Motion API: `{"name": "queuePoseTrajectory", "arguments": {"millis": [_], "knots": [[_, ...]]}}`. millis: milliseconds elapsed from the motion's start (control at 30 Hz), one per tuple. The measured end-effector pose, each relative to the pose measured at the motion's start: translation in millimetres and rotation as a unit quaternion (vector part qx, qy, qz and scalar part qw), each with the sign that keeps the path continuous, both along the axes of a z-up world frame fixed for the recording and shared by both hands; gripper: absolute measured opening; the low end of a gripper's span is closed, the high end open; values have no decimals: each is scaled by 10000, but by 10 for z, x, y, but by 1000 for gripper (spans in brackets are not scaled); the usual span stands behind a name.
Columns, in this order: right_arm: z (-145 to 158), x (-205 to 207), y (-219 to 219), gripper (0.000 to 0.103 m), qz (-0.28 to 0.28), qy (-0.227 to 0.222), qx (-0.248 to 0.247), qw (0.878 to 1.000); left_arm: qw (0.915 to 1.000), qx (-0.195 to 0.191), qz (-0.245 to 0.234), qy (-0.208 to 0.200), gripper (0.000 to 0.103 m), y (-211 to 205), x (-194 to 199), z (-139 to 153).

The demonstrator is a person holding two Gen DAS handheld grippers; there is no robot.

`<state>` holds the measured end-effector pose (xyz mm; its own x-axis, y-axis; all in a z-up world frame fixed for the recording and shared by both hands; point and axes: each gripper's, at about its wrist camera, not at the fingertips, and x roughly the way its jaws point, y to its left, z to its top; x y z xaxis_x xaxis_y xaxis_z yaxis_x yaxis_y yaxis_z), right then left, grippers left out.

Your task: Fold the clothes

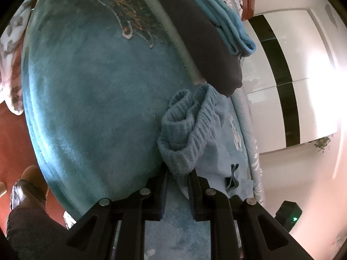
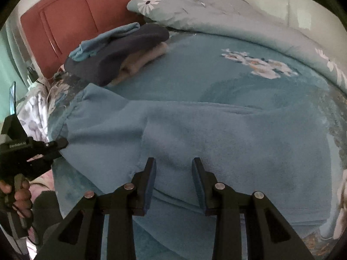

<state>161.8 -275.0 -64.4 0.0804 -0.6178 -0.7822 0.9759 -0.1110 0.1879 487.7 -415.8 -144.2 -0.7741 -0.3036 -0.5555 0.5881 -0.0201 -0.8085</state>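
Light blue fleece garment (image 2: 195, 134), centre frame: spread, unfolded. Left gripper (image 1: 179, 173) clamped on ribbed cuff (image 1: 184, 134); right gripper (image 2: 174, 169) open. Folded clothes stack (image 2: 121, 49), upper left: done.

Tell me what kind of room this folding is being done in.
Most likely a bedroom. The light blue garment is spread on a bed with a teal blanket, a reddish headboard stands behind it, and a flowered pillow lies near a stack of folded clothes.
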Motion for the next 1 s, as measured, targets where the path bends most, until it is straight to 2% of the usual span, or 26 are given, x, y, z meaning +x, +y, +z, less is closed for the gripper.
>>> {"name": "queuePoseTrajectory", "arguments": {"millis": [133,200,333,500,633,767,867,933,1000], "knots": [[157,-176,187,35,-279,-136,-372,9988,10000,-28,75,-12,19,73,39,56],[242,-296,311,35,-502,-189,-520,9972,9997,-149,122,-150,19,92,10,113],[350,-565,598,35,-879,-376,-739,9927,9947,-808,132,-617,16,193,-145,423],[395,-821,901,35,-1194,-428,-885,9880,9869,-1373,-37,-846,13,285,-369,841],[378,-1041,1100,35,-1478,-570,-974,9826,9740,-2035,-581,-804,13,339,-893,1332],[338,-1269,1294,35,-1765,-745,-1044,9759,9553,-2537,-1289,-800,13,538,-1565,1675],[312,-1387,1422,35,-1913,-795,-1054,9726,9384,-2736,-1929,-862,13,764,-2147,1765],[301,-1445,1507,35,-1999,-789,-1049,9710,9305,-2747,-2268,-850,13,876,-2437,1728],[280,-1505,1588,35,-2078,-782,-1027,9696,9183,-2787,-2650,-938,13,1072,-2759,1632]]}}
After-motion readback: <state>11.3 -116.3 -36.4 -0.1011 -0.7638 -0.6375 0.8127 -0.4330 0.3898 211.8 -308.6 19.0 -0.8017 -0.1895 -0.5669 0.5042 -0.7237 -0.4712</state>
